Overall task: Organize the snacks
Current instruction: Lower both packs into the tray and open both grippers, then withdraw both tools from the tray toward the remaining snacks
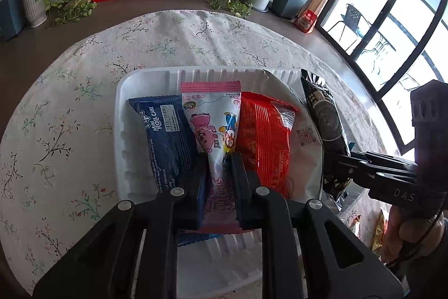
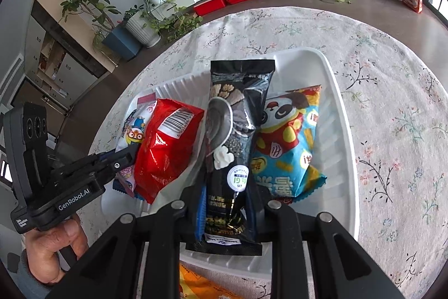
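Note:
A white tray (image 1: 123, 136) sits on the floral tablecloth and holds snack packs. My left gripper (image 1: 218, 167) is shut on a pink and white cartoon pack (image 1: 212, 119) lying in the tray between a blue mini roll cake pack (image 1: 168, 131) and a red pack (image 1: 263, 136). My right gripper (image 2: 226, 203) is shut on a black pack (image 2: 232, 136), held over the tray (image 2: 338, 108) between the red pack (image 2: 165, 147) and a light blue panda pack (image 2: 288, 142). The black pack also shows at the right of the left wrist view (image 1: 324, 116).
The round table has a floral cloth (image 1: 70, 116). More snack packs lie at the near edge (image 2: 201, 285) beside the tray. Beyond the table are potted plants, a low white shelf and a large window at right.

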